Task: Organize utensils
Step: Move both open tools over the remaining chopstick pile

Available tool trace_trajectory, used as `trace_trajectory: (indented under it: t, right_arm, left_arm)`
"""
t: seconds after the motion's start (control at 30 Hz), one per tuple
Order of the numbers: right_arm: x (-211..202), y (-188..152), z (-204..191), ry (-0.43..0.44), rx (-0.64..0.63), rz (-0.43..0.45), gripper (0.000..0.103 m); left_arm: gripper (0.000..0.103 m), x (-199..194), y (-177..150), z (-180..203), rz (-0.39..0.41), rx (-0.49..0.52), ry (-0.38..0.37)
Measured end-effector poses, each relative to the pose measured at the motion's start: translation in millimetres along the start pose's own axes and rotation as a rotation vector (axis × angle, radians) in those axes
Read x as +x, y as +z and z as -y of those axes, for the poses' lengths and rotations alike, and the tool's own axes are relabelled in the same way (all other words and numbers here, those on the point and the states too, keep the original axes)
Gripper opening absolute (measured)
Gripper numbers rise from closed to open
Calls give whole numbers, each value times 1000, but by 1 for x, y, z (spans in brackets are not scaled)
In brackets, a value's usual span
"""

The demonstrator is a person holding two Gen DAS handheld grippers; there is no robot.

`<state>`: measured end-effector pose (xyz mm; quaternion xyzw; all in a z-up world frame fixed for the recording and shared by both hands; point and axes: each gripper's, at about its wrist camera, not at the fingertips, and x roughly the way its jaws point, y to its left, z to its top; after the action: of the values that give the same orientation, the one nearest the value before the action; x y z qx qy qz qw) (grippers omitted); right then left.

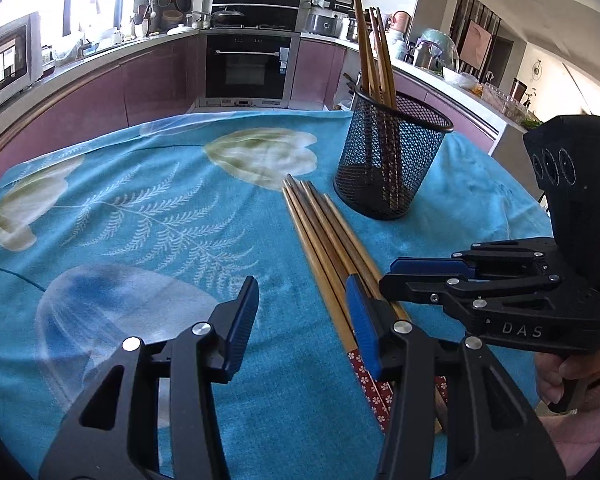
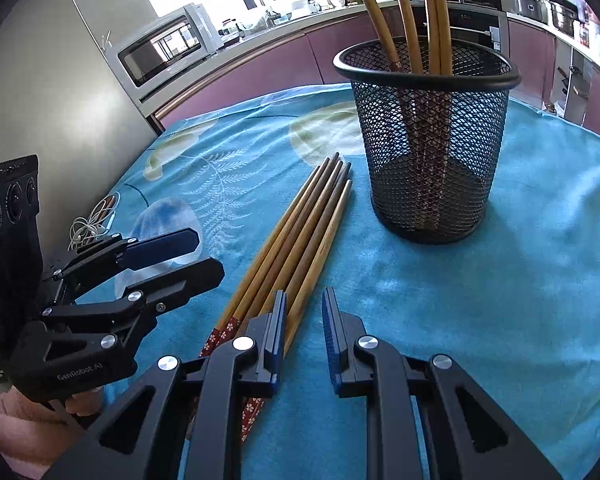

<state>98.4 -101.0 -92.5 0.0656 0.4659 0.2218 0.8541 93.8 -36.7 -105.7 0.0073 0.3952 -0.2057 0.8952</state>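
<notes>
Left gripper hovers with jaws apart over the blue floral tablecloth, nothing between them. A bundle of loose chopsticks lies mid-table, its patterned ends beneath the right gripper, jaws narrowly apart and empty. Just right, toward the far edge, the black mesh holder stands upright holding further chopsticks

A bundle of wooden chopsticks lies on the blue floral cloth just beside a black mesh holder with more chopsticks standing in it. The right gripper hovers open over the bundle's patterned ends, apparently not touching; the left gripper is alongside.
</notes>
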Motion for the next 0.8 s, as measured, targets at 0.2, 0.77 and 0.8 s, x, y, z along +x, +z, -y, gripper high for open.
trace_trajectory:
  t: [0.2, 0.77, 0.8]
  right_arm:
    - [0, 0, 0, -15, -12, 0, 18]
    - [0, 1, 1, -45, -24, -2, 18]
    - [0, 2, 1, -48, -24, -4, 18]
  left_arm:
    - [39, 9, -2, 4, -33, 25, -6]
    - [26, 14, -4, 3, -70, 29, -6]
    - [25, 14, -4, 3, -73, 29, -4]
